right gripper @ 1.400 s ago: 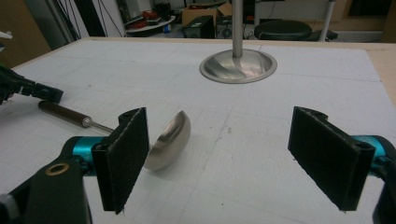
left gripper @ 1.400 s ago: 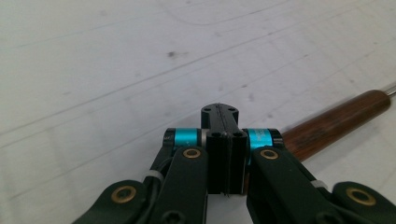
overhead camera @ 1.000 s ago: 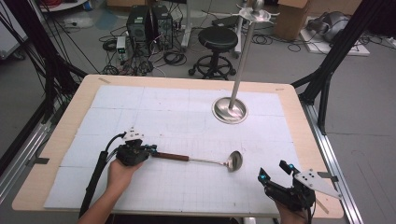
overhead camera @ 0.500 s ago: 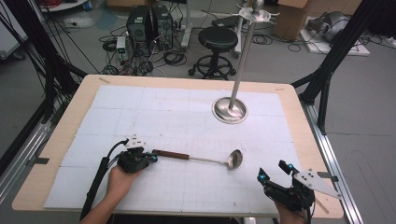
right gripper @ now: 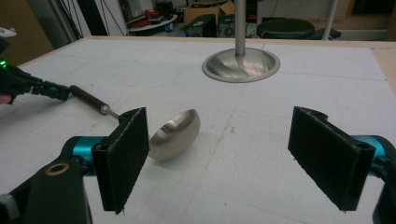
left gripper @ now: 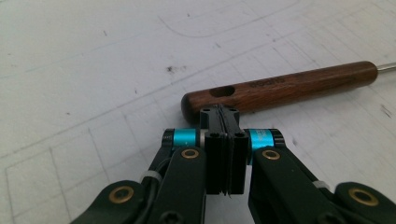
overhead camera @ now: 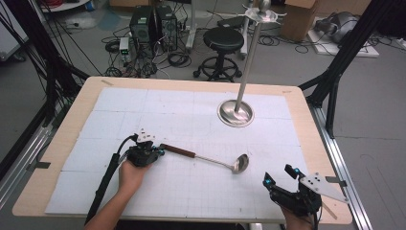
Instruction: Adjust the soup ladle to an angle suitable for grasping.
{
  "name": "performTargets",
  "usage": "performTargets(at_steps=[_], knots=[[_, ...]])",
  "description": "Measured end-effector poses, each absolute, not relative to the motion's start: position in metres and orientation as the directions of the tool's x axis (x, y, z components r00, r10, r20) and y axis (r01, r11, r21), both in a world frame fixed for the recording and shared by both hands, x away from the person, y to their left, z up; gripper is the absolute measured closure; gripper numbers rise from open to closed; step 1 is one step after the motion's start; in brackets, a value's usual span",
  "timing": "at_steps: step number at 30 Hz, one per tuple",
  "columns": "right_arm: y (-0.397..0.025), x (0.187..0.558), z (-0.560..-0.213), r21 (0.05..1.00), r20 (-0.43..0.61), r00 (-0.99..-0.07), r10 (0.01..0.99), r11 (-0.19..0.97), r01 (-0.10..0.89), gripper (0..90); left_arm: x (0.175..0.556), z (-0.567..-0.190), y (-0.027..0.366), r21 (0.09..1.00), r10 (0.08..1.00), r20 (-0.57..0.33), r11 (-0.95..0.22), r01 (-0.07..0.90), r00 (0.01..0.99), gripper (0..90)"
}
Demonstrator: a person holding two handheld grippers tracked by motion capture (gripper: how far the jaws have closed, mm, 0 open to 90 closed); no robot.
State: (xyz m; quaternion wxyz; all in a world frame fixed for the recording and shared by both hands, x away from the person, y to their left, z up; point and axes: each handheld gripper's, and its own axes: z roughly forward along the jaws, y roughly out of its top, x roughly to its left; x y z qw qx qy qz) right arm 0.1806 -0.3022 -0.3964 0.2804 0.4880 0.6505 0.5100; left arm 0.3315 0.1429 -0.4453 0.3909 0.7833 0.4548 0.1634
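Observation:
A steel ladle (overhead camera: 210, 159) with a dark wooden handle lies on the white gridded mat, its bowl pointing right. My left gripper (overhead camera: 159, 152) is shut, its tips right at the handle's end. In the left gripper view the jaws (left gripper: 219, 112) are pressed together with nothing between them, just short of the handle (left gripper: 289, 86) and its hanging hole. My right gripper (overhead camera: 278, 175) stands open near the front right edge. In the right gripper view (right gripper: 226, 156) the ladle's bowl (right gripper: 175, 135) lies just beyond its left pad (right gripper: 126, 154).
A tall metal stand with a round dished base (overhead camera: 235, 113) rises from the back right of the mat; the right gripper view has that base (right gripper: 240, 64) straight ahead. The wooden table edge (overhead camera: 72, 124) frames the mat. A stool and cables lie on the floor beyond.
The left gripper has shifted slightly right, staying at the handle's end. The ladle's handle end has swung a little away from the person. The right gripper has hardly moved.

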Motion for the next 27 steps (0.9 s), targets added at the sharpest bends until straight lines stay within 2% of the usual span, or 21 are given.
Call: performTargets(at_steps=[4, 10, 15, 17, 22, 27], knots=[[-0.303, 0.181, -0.397, 0.938, 0.129, -0.367, 0.921, 0.006, 0.346, 19.2, 0.341, -0.444, 0.138, 0.756, 0.852, -0.084, -0.283, 0.59, 0.517, 88.8], [-0.303, 0.181, -0.397, 0.937, 0.134, -0.366, 0.921, 0.002, 0.349, 19.2, 0.355, -0.442, 0.135, 0.755, 0.863, -0.11, -0.25, 0.606, 0.492, 89.3], [-0.306, 0.179, -0.397, 0.938, 0.143, -0.36, 0.922, -0.01, 0.348, 19.2, 0.369, -0.438, 0.161, 0.783, 0.885, -0.173, -0.142, 0.606, 0.432, 89.5], [-0.307, 0.178, -0.396, 0.939, 0.145, -0.359, 0.922, -0.014, 0.344, 19.2, 0.376, -0.439, 0.171, 0.786, 0.894, -0.173, -0.129, 0.605, 0.414, 89.7], [-0.311, 0.178, -0.396, 0.94, 0.146, -0.357, 0.922, -0.018, 0.34, 19.2, 0.378, -0.445, 0.169, 0.787, 0.867, -0.122, -0.213, 0.579, 0.484, 89.7], [-0.318, 0.173, -0.397, 0.935, 0.128, -0.358, 0.925, 0.009, 0.355, 19.2, 0.379, -0.445, 0.169, 0.802, 0.86, -0.121, -0.209, 0.56, 0.495, 89.7]])
